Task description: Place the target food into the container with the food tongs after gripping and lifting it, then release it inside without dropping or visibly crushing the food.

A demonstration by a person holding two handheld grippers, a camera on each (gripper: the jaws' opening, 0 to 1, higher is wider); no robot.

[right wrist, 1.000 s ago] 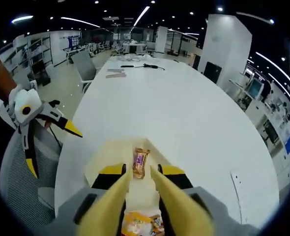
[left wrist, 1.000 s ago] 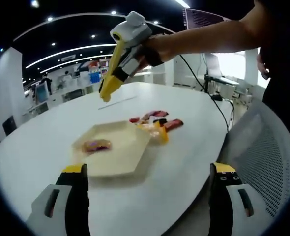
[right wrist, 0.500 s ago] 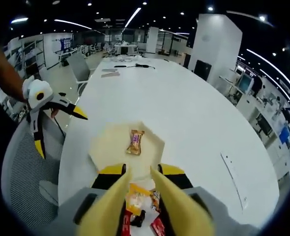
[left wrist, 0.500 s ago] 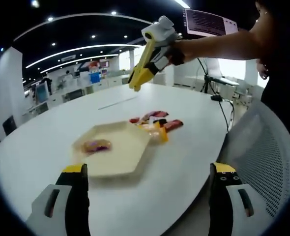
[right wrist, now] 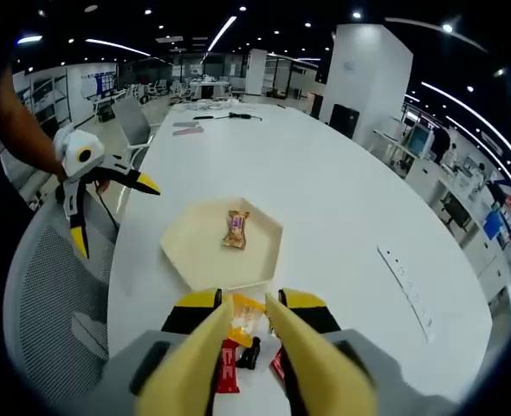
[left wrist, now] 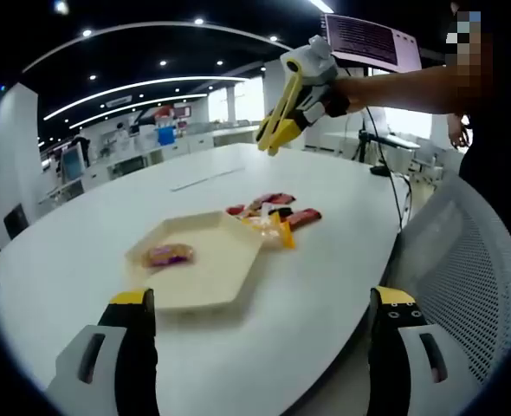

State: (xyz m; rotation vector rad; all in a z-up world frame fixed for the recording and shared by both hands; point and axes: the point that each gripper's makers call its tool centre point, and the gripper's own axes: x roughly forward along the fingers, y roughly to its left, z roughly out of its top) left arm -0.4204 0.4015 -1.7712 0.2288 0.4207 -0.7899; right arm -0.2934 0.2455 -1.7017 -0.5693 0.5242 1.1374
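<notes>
An open-plan office: a long white conference table, mesh office chairs, desks with monitors at right, ceiling strip lights.

White table, hexagonal cream tray on it, wrapped snacks pile just beside the tray

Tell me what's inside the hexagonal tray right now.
One wrapped snack lies inside the hexagonal tray, toward one side; the tray's floor around it is bare. Whether anything sits under the wrapper cannot be seen. The other wrapped snacks lie on the table beside the tray.
</notes>
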